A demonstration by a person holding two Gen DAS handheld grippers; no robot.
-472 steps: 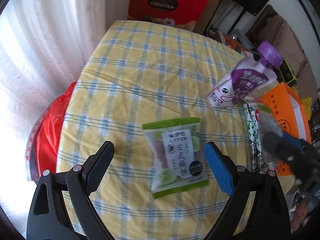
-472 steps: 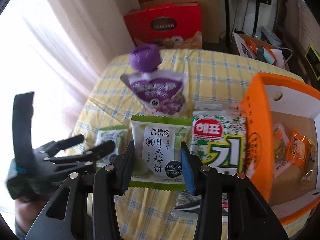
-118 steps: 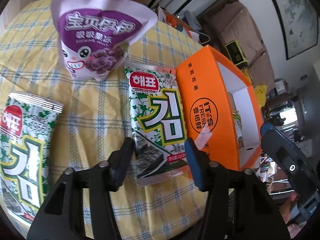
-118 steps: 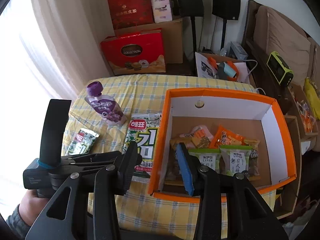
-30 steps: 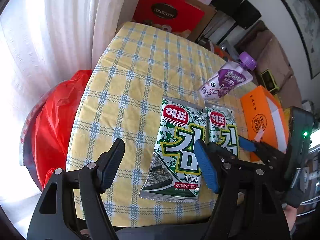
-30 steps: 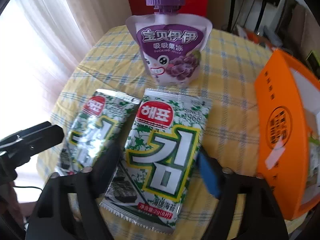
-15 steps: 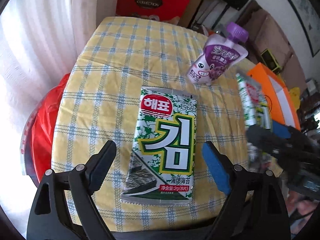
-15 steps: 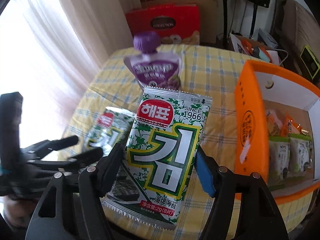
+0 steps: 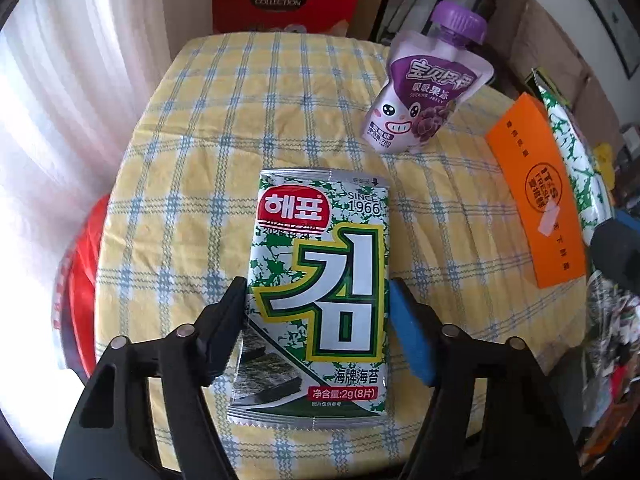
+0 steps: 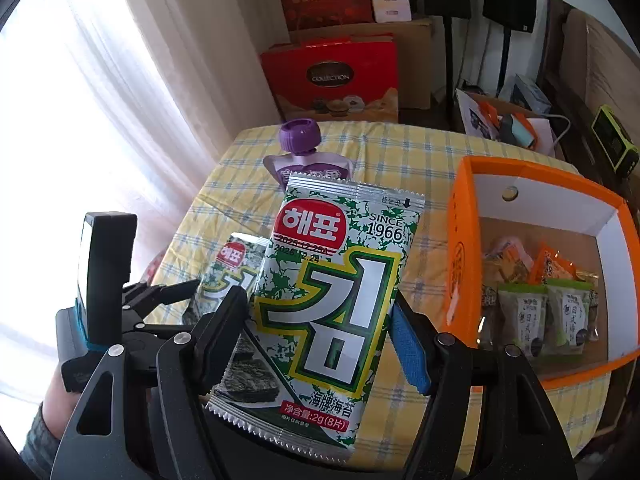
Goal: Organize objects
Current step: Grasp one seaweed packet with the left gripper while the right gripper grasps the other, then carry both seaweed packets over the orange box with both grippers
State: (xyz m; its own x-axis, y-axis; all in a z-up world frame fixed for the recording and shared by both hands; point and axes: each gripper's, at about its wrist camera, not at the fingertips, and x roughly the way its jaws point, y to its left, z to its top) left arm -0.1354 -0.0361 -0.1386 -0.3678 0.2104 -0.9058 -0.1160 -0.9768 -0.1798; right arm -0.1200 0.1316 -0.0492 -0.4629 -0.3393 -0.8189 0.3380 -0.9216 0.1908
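Note:
My left gripper [image 9: 318,326] has its fingers pressed on both sides of a green-and-white seaweed packet [image 9: 320,276] that lies on the yellow checked tablecloth [image 9: 200,184]. My right gripper [image 10: 320,336] is shut on a second seaweed packet [image 10: 332,292] and holds it lifted above the table, left of the orange box [image 10: 460,256]. That lifted packet also shows at the right edge of the left wrist view [image 9: 576,160]. A purple jelly pouch [image 9: 424,100] lies further back. The left gripper shows in the right wrist view [image 10: 172,292] over its packet [image 10: 228,272].
The orange box [image 9: 536,200] holds several snack packets [image 10: 540,300]. A red gift box [image 10: 332,76] and cartons stand beyond the table's far edge. A white curtain [image 10: 100,100] hangs at the left. A red bag [image 9: 80,248] sits below the table's left edge.
The left gripper has closed in on the seaweed packet on the table. The right gripper has lifted its packet higher and toward the orange box.

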